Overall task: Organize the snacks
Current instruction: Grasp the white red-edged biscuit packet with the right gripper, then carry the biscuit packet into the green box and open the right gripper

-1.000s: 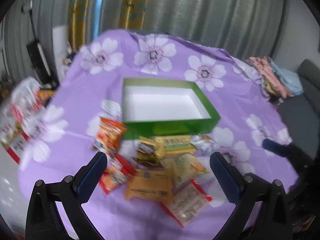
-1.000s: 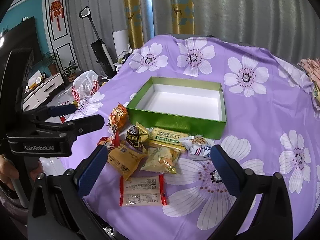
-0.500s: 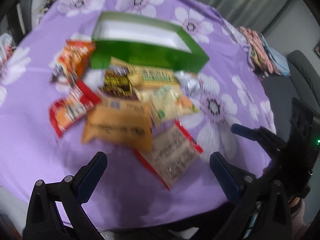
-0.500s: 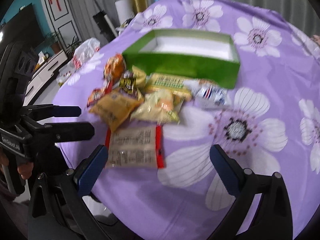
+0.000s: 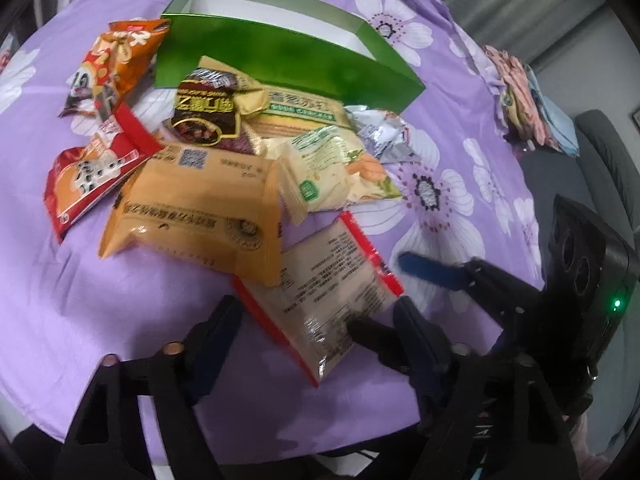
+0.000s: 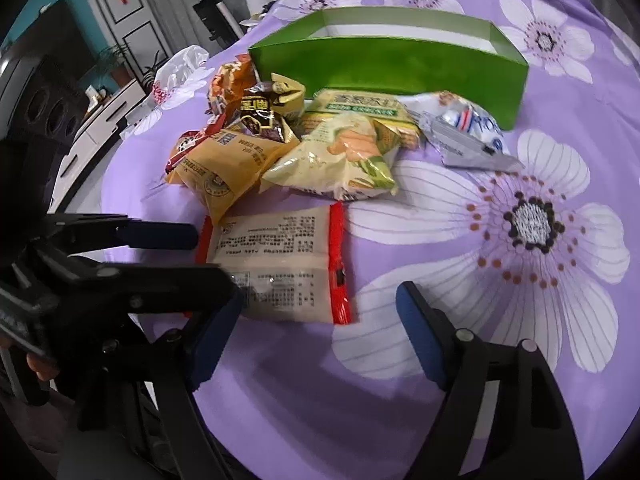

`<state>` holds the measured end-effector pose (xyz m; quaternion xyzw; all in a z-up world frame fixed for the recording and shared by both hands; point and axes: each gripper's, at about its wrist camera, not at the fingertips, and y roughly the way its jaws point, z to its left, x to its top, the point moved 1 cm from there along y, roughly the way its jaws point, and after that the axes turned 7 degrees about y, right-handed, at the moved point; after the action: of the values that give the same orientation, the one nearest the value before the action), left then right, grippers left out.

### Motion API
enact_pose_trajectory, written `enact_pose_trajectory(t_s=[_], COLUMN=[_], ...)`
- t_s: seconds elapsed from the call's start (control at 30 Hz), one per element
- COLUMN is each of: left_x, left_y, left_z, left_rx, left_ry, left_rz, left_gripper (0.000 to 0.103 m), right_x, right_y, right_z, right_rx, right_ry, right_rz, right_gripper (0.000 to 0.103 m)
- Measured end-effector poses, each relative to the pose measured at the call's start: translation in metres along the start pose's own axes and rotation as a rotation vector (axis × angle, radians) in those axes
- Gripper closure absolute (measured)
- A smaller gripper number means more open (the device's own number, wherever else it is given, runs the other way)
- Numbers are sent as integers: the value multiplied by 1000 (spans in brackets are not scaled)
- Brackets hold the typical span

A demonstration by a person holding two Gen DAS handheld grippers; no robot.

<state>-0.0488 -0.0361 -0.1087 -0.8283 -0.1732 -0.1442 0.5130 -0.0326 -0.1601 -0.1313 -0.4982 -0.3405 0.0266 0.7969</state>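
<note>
A flat beige packet with red ends [image 5: 328, 280] [image 6: 280, 264] lies nearest me on the purple flowered cloth [image 6: 400, 400]. My left gripper [image 5: 316, 332] [image 6: 212, 258] straddles its one end, jaws closing, pads not pressing on it. My right gripper [image 6: 320, 316] [image 5: 376, 292] straddles the other end, jaws also closing and not gripping. Behind it is a pile: an orange-yellow packet [image 5: 200, 200], a green-yellow packet [image 6: 344, 156], a dark brown packet [image 5: 208, 116], a red packet [image 5: 84, 176], a silver packet [image 6: 468, 132]. The open green box [image 5: 280, 60] [image 6: 384, 64] stands behind them.
An orange bag [image 5: 112, 64] leans by the box's left corner. Folded clothes [image 5: 528, 96] lie at the table's far right edge, with a grey chair [image 5: 600, 152] beyond. A white plastic bag [image 6: 176, 72] sits at the left edge. The table's near edge is just below the grippers.
Both grippers have come down and tipped toward the near packet. Their jaws have narrowed from wide open. The packet now lies between both pairs of fingers.
</note>
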Motion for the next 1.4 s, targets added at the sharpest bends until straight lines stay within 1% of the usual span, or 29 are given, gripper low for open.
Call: enact_pose_trajectory(t_s=[0.03,0.07,0.1,0.13,0.27,0.3,0.33,0.43,0.47,0.6,0.67,0.77,0.93,1.07,1.2,1.4], left_x=[1,2,2,2,3,4,4,6,7,13,17,26,45,64,88,128], left_y=[2,5,7,9,10,10,10,10,9,5,2,-7,-19,-23,-28,-32], left_z=[0,-1,-1,-1,-3,-4,-4,-7,-9,-19,-24,-31,-37,-38,-39,-29], left_rx=[-5,-12,-14,-11,8,8,6,5,6,-14,-16,-35,-37,-29,-13,19], left_ry=[1,3,5,8,36,40,41,54,61,91,109,129,154,165,180,177], left_rz=[3,7,11,13,8,7,4,1,-3,-25,-41,-78,-139,-171,-213,-271], left_gripper=[33,35,40,42,45,46,50,50,50,50,50,50,50,50,50,50], right_x=[1,1,1,0,-2,-2,-3,-3,-4,-3,-1,5,20,38,63,104], right_y=[1,2,3,4,6,6,5,1,-2,-13,-19,-32,-53,-54,-55,-48], right_z=[0,1,2,5,13,13,14,13,12,5,4,4,2,3,0,-5], right_rx=[6,15,22,31,34,34,37,36,33,17,4,-14,-34,-45,-49,-40], right_ry=[-5,-5,-6,-17,-56,-53,-49,-38,-34,1,7,11,2,-17,-34,-51], right_rz=[5,8,10,11,-7,-10,-19,-35,-39,-76,-95,-137,-218,-251,-289,-341], right_gripper=[34,36,37,40,48,49,54,60,64,68,71,72,73,74,74,74])
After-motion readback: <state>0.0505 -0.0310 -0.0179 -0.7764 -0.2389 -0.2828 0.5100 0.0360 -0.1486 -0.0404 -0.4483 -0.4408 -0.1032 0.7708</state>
